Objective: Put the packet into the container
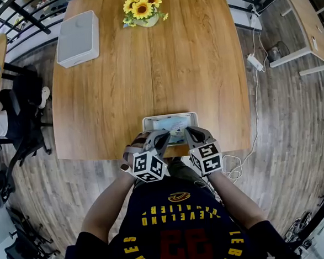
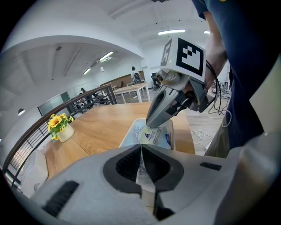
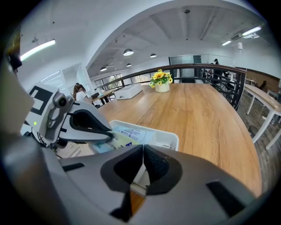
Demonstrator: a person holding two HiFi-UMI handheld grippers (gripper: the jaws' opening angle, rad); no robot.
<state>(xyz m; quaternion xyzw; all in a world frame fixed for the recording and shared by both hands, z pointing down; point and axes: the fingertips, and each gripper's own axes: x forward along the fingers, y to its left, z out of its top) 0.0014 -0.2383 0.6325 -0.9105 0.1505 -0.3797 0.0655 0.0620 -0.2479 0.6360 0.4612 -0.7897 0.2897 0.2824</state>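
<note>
A white rectangular container (image 1: 150,120) sits at the near edge of the wooden table (image 1: 146,66). A pale blue and white printed packet (image 1: 173,126) lies over its opening. My left gripper (image 1: 164,140) is shut on the packet's near left edge, and a strip of the packet (image 2: 141,163) is pinched between its pads. My right gripper (image 1: 191,134) is shut on the near right edge, with a white sliver (image 3: 139,178) showing between its jaws. The left gripper view shows the right gripper (image 2: 153,124) pressing on the packet (image 2: 154,135). In the right gripper view the packet (image 3: 127,133) rests inside the container (image 3: 172,141).
A vase of sunflowers (image 1: 142,9) stands at the table's far edge, and a flat white box (image 1: 78,38) lies at the far left. A power strip with a cable (image 1: 255,62) lies on the floor to the right, near another table (image 1: 309,19). A chair (image 1: 17,117) stands at left.
</note>
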